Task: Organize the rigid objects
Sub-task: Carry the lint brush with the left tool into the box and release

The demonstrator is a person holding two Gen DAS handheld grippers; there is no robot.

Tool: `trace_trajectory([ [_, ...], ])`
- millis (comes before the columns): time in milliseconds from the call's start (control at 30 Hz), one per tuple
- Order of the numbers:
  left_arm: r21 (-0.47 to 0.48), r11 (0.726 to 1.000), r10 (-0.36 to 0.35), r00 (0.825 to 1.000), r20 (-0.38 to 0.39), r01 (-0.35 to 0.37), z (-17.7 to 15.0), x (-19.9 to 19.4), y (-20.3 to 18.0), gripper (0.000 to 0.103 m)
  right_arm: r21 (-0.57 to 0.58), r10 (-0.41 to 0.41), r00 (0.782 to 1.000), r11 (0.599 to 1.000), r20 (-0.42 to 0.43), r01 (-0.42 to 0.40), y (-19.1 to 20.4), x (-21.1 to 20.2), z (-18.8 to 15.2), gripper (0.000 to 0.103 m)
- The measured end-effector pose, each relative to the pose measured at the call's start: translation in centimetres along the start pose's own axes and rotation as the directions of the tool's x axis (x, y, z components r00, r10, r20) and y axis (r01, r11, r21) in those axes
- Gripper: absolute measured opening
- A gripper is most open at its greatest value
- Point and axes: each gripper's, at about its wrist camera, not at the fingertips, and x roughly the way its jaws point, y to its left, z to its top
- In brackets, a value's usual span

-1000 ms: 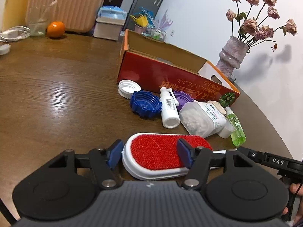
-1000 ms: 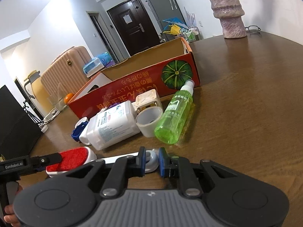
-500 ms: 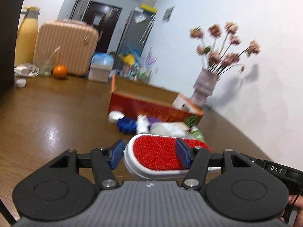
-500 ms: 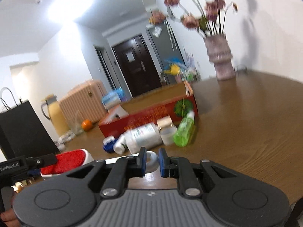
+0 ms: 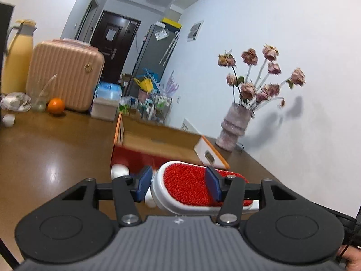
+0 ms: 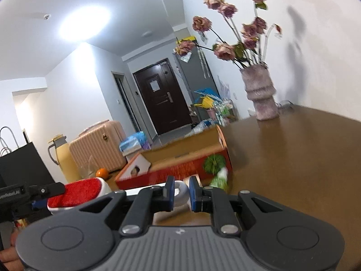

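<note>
Now both grippers carry one thing between them: a lint brush (image 5: 189, 187) with a red pile face and a white body, held clear of the table (image 5: 56, 158). The left gripper (image 5: 178, 186) straddles the brush's wide head, its jaws closing; the far blue pad sits on the red face, while the near pad stands just off the white edge, so whether both pads press cannot be told. The right gripper (image 6: 181, 194) is clamped tight on the white ring end of the brush's handle (image 6: 180, 192), which runs off to that tool's left toward the red head.

As for progress, it looks early. The red cardboard box (image 5: 158, 144) lies straight ahead of both tools, beyond the fingertips, and what shows of its inside appears bare, though blur hides much of it. Several items remain on the table between tools and box: a white cap (image 5: 119, 170) just past the left tool's near pad, and a green spray bottle (image 6: 220, 179) just beyond the right tool's fingertips. So the brush is probably headed for the box, with the loose pieces left to follow.
</note>
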Motion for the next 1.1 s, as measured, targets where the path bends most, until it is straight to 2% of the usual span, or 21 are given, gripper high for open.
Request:
trace_trajectory([
  [100,-0.027,1.000,0.006,1.000,0.000,-0.006,3.0,4.7,0.8,0.051,-0.003,0.022,1.000,1.000,-0.002,-0.022,-0.8,5.0,3.2,0.014],
  [200,-0.037,0.999,0.029,0.999,-0.018,-0.030,6.1,11.0,2.1,0.050,0.052,0.040,0.999,0.998,-0.035,-0.039,-2.5,11.7,6.4,0.014],
  [367,-0.052,0.996,0.066,0.996,-0.064,-0.070,10.1,21.4,4.6,0.050,0.087,0.031,0.995,0.996,-0.095,-0.022,-4.3,23.1,10.2,0.014],
  [500,-0.038,0.996,0.080,0.991,-0.111,-0.085,12.0,28.4,6.4,0.050,0.095,0.019,0.987,0.995,-0.161,-0.004,-5.7,30.5,12.0,0.014],
  [600,-0.039,0.993,0.102,0.982,-0.159,-0.110,12.0,32.5,7.8,0.050,0.075,-0.002,0.976,0.997,-0.217,0.018,-6.8,35.1,12.6,0.014],
  [667,-0.036,0.991,0.122,0.976,-0.183,-0.130,11.8,34.5,8.6,0.050,0.027,-0.033,0.964,0.999,-0.263,0.042,-6.8,37.7,12.3,0.014],
  [767,-0.004,0.984,0.172,0.956,-0.236,-0.178,11.1,37.5,9.7,0.060,-0.002,-0.051,0.941,0.999,-0.335,0.054,-6.9,40.7,11.4,0.015],
  [800,0.004,0.982,0.181,0.949,-0.258,-0.187,10.6,38.3,10.1,0.062,-0.001,-0.054,0.927,0.998,-0.371,0.058,-6.9,41.7,11.0,0.012],
  [867,0.004,0.980,0.190,0.933,-0.306,-0.199,9.8,39.2,10.7,0.064,-0.048,-0.089,0.922,0.996,-0.376,0.077,-6.2,42.5,11.1,0.021],
  [900,0.001,0.981,0.187,0.932,-0.312,-0.196,9.6,39.3,10.9,0.067,-0.083,-0.114,0.922,0.993,-0.370,0.089,-5.7,42.5,10.9,0.032],
  [967,0.002,0.985,0.165,0.945,-0.283,-0.171,9.7,38.8,10.7,0.080,-0.132,-0.139,0.912,0.987,-0.386,0.095,-5.0,42.9,10.4,0.043],
  [1100,0.028,0.989,0.148,0.945,-0.291,-0.147,9.4,38.7,10.2,0.083,-0.168,-0.161,0.906,0.981,-0.391,0.101,-4.5,42.9,10.0,0.052],
])
